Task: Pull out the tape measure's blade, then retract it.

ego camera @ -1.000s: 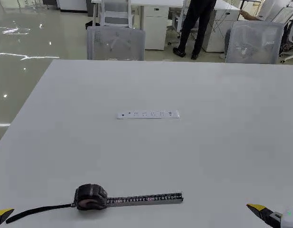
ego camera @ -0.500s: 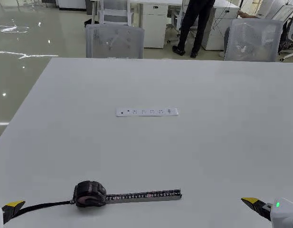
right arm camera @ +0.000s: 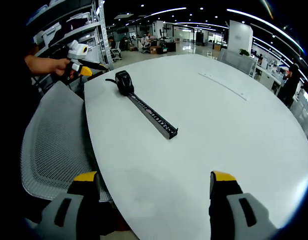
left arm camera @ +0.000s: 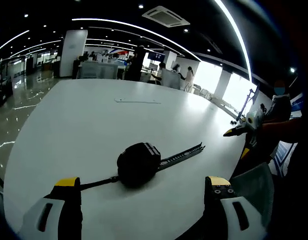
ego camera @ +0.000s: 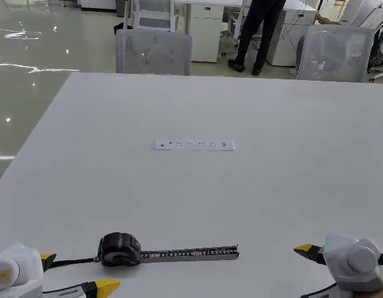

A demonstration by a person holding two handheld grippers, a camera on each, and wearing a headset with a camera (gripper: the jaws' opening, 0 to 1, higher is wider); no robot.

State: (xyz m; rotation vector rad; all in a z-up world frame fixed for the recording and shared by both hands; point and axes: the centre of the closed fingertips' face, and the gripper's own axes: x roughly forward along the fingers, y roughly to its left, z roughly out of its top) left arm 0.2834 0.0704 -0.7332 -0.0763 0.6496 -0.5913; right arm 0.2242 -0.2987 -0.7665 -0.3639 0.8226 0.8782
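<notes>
The tape measure (ego camera: 120,249) lay on the table (ego camera: 253,186) at 6 o'clock in the head view. Its blade (ego camera: 190,253) was out flat toward 3 o'clock. The left gripper (ego camera: 77,271) sat at 7 o'clock just beside the case, jaws apart and holding nothing. The right gripper (right arm camera: 154,176) at 5 o'clock was also spread wide, well apart from the blade's tip.

A: Lighting?
B: Bright, even, from overhead; ceiling strips (left arm camera: 237,31) show in the gripper views. Glare on floor (ego camera: 30,68), far left.
A: Quality?
B: Head view sharp. Gripper views fisheye, edges bent. Shadows on table (ego camera: 272,186) faint.
</notes>
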